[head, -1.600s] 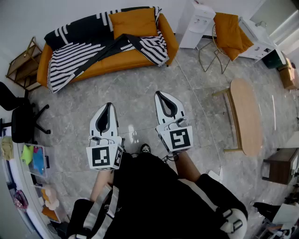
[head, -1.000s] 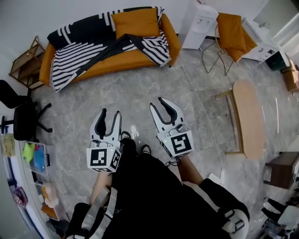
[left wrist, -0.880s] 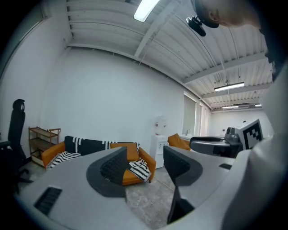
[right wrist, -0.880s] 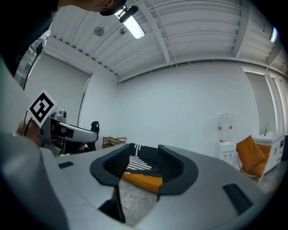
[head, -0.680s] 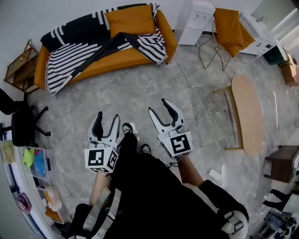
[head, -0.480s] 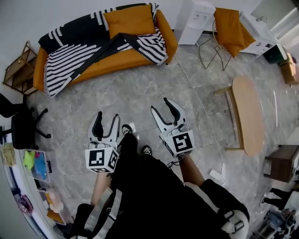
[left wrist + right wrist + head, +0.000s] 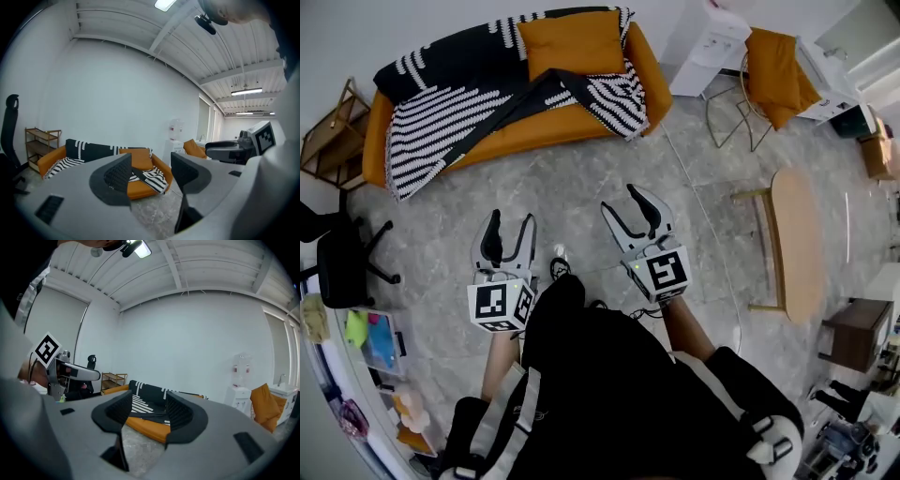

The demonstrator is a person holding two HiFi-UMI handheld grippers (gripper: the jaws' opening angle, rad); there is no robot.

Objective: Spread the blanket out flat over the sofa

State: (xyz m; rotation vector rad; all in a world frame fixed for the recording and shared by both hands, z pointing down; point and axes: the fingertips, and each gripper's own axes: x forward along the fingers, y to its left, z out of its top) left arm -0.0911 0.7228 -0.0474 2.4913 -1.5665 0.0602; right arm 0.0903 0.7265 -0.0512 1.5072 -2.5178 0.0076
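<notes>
The soft black-and-white striped woolly blanket [image 7: 441, 117] lies in a messy heap on the long orange sofa [image 7: 643, 66], well apart from the person. Part of it hangs over the sofa's back at the left end. Part runs down the seat and droops off the front edge there. A folded black strip crosses to the right end, where another striped flap hangs off the front edge. A square orange cushion [image 7: 572, 42] leans on the back and seems to sit on the blanket. The left gripper [image 7: 512, 225] and the right gripper [image 7: 623, 202] are both over the grey stone floor [image 7: 581, 178], pointing at the sofa. Their jaws have just been opening; they stand apart with nothing between them. The blanket looks thick and floppy, not slippery, so I think it will sag and drag when lifted. The best places to pinch are probably the two hanging parts at the front edge, one for each gripper.
</notes>
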